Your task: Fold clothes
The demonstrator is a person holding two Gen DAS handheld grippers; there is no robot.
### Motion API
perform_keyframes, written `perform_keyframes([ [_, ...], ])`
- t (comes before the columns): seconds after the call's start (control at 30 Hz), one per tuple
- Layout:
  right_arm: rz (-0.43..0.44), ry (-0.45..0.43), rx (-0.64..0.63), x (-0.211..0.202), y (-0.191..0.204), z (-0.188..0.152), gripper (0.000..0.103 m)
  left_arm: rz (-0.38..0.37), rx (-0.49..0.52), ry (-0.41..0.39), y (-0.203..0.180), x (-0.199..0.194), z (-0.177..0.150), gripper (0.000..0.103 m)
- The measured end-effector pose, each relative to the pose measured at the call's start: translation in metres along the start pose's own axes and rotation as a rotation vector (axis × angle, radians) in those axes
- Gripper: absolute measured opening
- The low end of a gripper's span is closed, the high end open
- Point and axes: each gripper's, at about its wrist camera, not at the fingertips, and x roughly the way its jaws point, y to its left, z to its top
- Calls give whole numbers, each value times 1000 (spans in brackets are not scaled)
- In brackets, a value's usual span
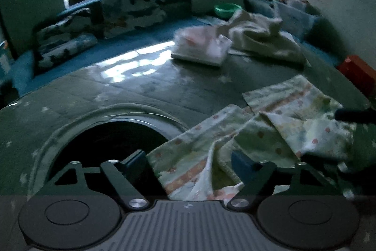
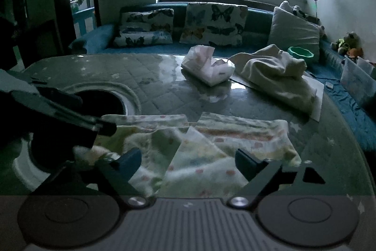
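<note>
So we're working on the patterned garment [image 2: 211, 145] right now, the pale one with the little pink dots and orange stripes. It's lying at the near edge of the desk [image 2: 152, 77], partly folded, with a couple of flaps already crossing over each other in the middle and the near-left end still rumpled.

Both grippers are sitting low over the near part of the cloth. The left gripper [image 1: 190, 164] has its jaws spread apart with a bunched ridge of fabric rising between them, and as far as we can tell nothing is pinched. The right gripper [image 2: 188, 161] is also wide apart, hovering over the smoother right half. In the right wrist view the left gripper is coming in from the left side, over that rumpled end, so we're guessing each one is lining up on its own side to take an edge and bring it over.

Farther back on the desk there's a small folded pinkish piece [image 2: 206, 67] and beside it, to the right, a cream heap [image 2: 277, 74] that's still crumpled, probably waiting its turn. They're well apart from our garment, which keeps the working area free. There's also a dark round hole [image 1: 110, 140] in the desk cover just left of the cloth, so we're watching that the fabric isn't sliding in there
</note>
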Motion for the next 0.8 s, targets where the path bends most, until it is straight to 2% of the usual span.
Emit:
perform_keyframes([
  [0.1,-2,18,-5,17,-3,6,81,-20,10,35,1,13,3,76],
  [0.2,-2,40,-18,32,-4,9,76,-48,11,62,5,23,3,64],
  [0.3,1,72,-33,46,-5,9,68,-94,5,93,9,27,1,39],
  [0.33,1,80,-34,49,-6,8,62,-109,4,102,10,28,0,29],
  [0.37,2,94,-30,53,-7,8,54,-120,2,107,11,29,-1,25],
  [0.43,2,106,-16,54,-11,5,45,-137,-4,110,14,28,-2,13],
  [0.53,0,113,11,51,-18,1,28,-151,-6,101,16,23,-3,7],
  [0.57,-5,110,14,49,-19,0,16,-152,-6,97,16,22,-4,6],
  [0.67,-24,96,12,39,-21,-4,7,-157,-4,83,16,16,-4,6],
  [0.8,-51,87,0,29,-22,-10,5,-148,-1,86,14,19,-5,7],
])
